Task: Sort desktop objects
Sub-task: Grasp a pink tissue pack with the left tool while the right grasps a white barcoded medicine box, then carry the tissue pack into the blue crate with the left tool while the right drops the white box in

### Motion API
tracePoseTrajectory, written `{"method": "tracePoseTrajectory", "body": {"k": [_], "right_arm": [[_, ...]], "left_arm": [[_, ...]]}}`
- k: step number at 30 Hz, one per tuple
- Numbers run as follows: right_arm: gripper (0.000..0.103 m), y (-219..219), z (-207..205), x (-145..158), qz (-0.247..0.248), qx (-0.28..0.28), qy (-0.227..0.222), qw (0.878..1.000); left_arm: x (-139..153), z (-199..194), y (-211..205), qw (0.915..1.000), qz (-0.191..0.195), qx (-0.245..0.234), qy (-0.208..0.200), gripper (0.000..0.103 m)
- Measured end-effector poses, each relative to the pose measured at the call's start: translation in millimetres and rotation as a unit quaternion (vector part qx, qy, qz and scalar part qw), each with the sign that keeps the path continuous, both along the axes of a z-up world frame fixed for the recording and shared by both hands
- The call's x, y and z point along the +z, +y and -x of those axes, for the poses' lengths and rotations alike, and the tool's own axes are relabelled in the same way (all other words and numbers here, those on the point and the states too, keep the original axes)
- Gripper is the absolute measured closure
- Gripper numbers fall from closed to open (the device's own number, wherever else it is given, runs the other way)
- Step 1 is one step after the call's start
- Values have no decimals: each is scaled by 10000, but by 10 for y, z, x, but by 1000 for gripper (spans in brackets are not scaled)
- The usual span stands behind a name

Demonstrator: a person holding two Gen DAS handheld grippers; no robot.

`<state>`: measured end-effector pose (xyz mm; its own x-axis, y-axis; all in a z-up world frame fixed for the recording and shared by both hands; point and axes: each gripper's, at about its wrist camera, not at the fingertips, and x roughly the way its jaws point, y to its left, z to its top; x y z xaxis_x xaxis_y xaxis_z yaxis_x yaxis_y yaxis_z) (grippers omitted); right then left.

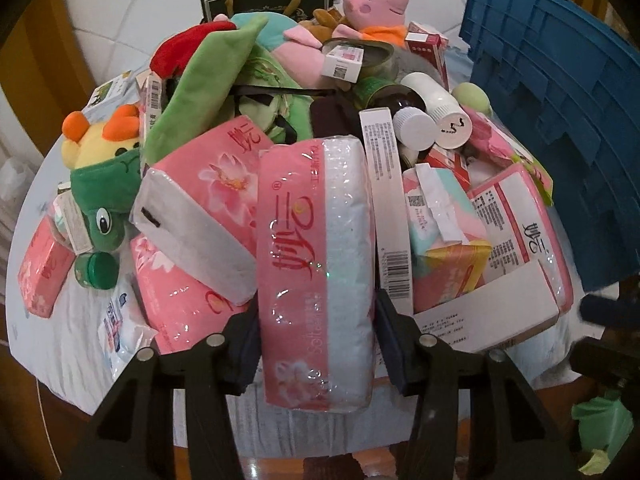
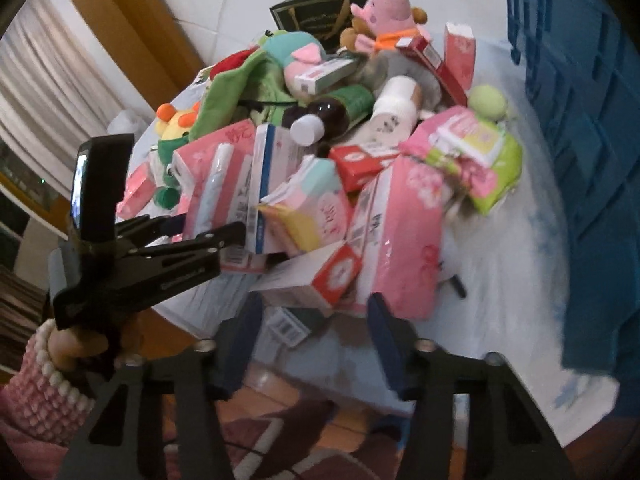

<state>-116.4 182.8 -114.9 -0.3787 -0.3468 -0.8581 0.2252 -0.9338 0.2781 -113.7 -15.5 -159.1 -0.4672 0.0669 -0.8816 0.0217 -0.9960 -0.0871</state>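
Observation:
A heap of mixed goods covers the round table [image 1: 72, 344]. In the left wrist view a pink tissue pack [image 1: 316, 272] stands on end between my left gripper [image 1: 318, 340] fingers, and both pads press its sides. The right wrist view shows the same left gripper [image 2: 208, 226] from the side, a hand in a pink sleeve holding it. My right gripper [image 2: 314, 320] has its jaws partly apart around the near end of a white box with a red end [image 2: 312, 280]. Blur hides whether its pads touch it. A larger pink pack [image 2: 400, 240] leans just right of that box.
A blue plastic crate [image 1: 560, 100] stands on the right of the table. Plush toys lie further back: a pink pig [image 1: 376, 4] and a yellow and green one [image 1: 104, 168]. A brown bottle [image 2: 328, 116], white bottles and small boxes fill the middle. The table's front edge is close below both grippers.

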Motion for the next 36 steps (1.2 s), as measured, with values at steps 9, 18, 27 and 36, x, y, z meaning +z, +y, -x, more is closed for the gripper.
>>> {"method": "tracePoseTrajectory", "body": {"k": [9,18,27,36], "right_arm": [[62,-142,18,-322,489,-734,-341,9955],[76,-226,243,-360,676,-1132,11,9913],[79,-302,441,152,363,-969,897,9906],[79,-246,487,793,59,-844,1795,9801]], "left_arm": [[-17,48,-50,9990,65,-436,15,53],[204,35,-174,9984,47,-471,303,54],[571,88,-287,9968,16,-187,783,55],[1073,133,-205,9898,238,-9,1405,55]]}}
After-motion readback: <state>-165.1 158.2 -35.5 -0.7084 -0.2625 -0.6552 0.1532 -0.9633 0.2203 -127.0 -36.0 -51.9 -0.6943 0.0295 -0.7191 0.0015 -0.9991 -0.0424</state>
